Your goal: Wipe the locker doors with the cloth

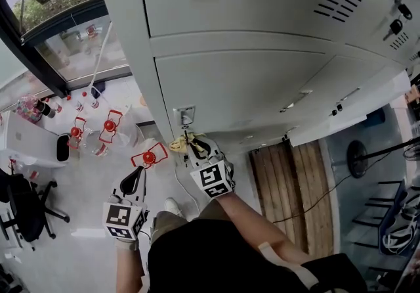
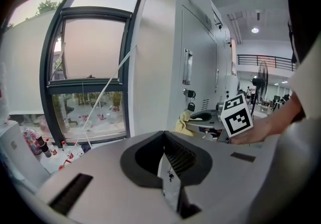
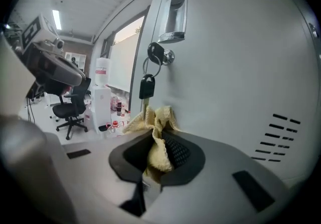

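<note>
My right gripper has its jaws clamped on the yellow cloth, which bunches at twelve o'clock from the jaws, just below the hanging key and seemingly touching the locker door. The left gripper hangs at eight o'clock of the right one, jaws together and empty. The locker's side edge is close at nine o'clock, with open floor beyond.

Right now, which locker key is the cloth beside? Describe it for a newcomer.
Go to the grey lockers, column nearest the window. Under its recessed metal handle a black-headed key dangles from the lock, above the yellow cloth; other keys have no cloth nearby.
</note>
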`<state>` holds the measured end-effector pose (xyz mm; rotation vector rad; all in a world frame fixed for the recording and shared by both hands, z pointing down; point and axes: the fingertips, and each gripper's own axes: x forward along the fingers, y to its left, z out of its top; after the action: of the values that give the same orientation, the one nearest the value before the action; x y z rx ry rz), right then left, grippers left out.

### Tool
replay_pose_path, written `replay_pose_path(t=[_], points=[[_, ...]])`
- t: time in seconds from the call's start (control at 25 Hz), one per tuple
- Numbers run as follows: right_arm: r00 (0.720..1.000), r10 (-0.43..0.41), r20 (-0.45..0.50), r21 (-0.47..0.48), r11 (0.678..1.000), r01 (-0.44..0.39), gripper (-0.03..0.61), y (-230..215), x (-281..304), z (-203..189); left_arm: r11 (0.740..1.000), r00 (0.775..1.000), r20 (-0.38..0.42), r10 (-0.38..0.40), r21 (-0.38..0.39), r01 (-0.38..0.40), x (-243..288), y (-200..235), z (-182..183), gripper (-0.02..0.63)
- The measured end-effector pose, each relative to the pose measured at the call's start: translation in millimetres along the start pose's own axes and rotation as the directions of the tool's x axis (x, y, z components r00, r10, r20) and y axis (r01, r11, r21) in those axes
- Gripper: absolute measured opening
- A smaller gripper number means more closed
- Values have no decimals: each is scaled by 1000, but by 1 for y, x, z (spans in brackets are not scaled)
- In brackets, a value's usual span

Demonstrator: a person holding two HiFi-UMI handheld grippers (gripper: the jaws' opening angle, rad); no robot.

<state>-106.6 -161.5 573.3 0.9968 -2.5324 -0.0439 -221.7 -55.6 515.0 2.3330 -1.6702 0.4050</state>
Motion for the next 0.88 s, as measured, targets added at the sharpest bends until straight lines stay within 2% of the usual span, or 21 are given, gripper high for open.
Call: replay_pose_path(t=[0.36, 0.56, 0.88], points=[[996, -86, -38, -66, 994, 83, 41, -44, -24, -15, 997, 997, -37, -70, 10, 71, 30, -30, -4, 9], [987, -145, -64, -19, 989, 144, 43, -83, -45, -31, 992, 991, -45, -123, 21, 124, 49, -52, -4, 9], [955, -279, -102, 7, 960, 281, 43, -143, -81, -53, 973, 973, -63, -223, 48, 226, 78, -92, 0, 9]])
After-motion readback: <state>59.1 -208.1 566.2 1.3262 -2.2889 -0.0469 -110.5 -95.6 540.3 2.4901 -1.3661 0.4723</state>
